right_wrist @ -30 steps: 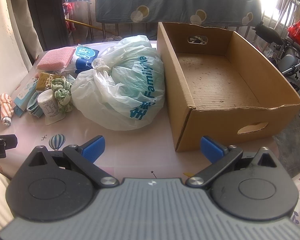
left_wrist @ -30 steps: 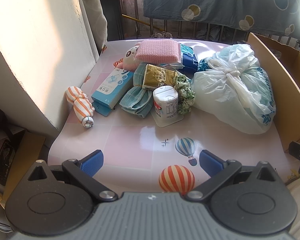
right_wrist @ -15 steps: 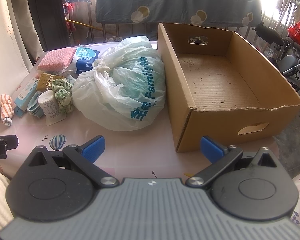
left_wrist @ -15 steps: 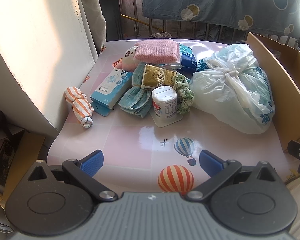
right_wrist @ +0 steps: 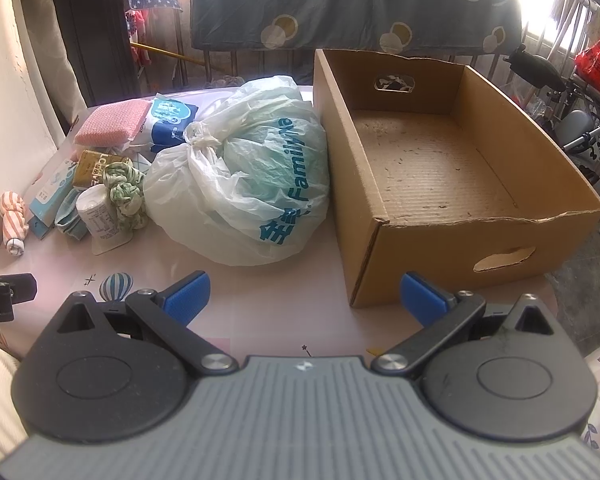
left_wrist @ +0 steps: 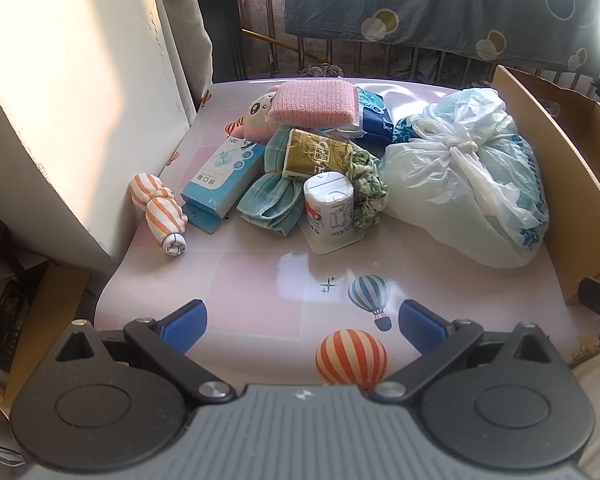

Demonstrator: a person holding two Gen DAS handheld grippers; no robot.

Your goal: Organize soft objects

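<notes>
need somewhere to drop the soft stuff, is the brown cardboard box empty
Empty: the brown cardboard box shows only bare corrugated floor with small specks; every item sits outside on the table.

Right tool [right_wrist: 304, 294] agape above table [right_wrist: 260, 300]; knotted plastic bag [right_wrist: 244, 184] touching empty cardboard box [right_wrist: 440, 184].

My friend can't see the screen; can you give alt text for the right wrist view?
An open claw hovers over a pink table, facing an empty brown cardboard box beside a knotted white plastic bag.
</notes>
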